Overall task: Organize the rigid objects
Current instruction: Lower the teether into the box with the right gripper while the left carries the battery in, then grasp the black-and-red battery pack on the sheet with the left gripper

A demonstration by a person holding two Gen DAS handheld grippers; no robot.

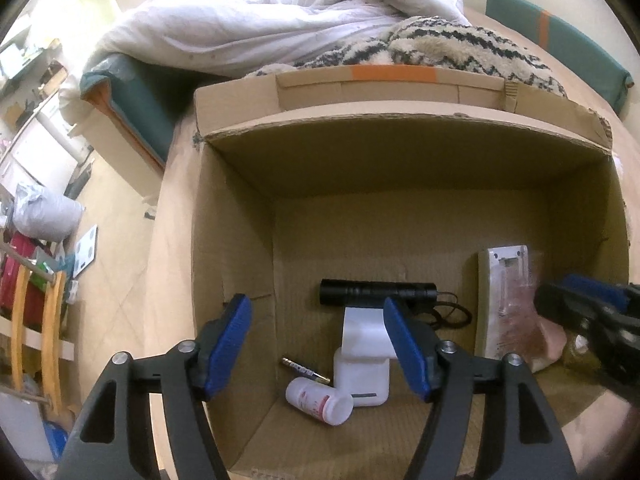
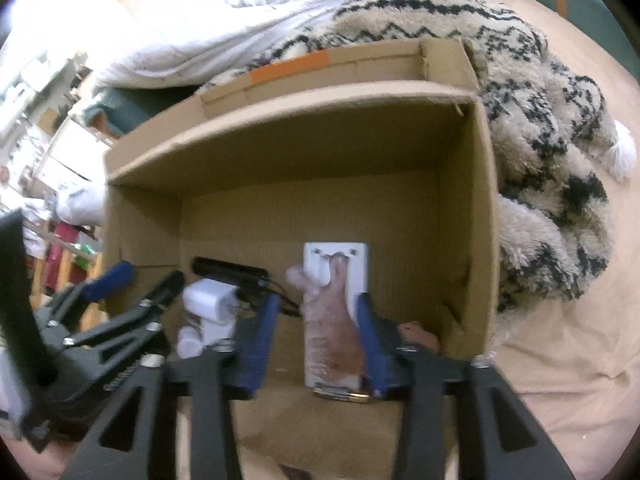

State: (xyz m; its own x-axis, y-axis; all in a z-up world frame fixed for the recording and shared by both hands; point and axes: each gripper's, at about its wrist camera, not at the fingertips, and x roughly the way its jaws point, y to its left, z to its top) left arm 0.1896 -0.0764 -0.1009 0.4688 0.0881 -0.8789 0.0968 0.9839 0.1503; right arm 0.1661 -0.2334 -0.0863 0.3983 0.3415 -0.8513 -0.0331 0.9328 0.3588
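A rumpled white duvet [image 1: 256, 20] and patterned blanket [image 2: 540, 120] fill the upper frame behind the open cardboard box [image 1: 400, 184]. Both grippers, left gripper [image 1: 320, 344] and right gripper [image 2: 316, 344], gape empty; flashlight [image 1: 376, 292], white bottle [image 1: 362, 380] and packaged item [image 2: 336, 312] lie lower centre (lift straight up, clear of the walls
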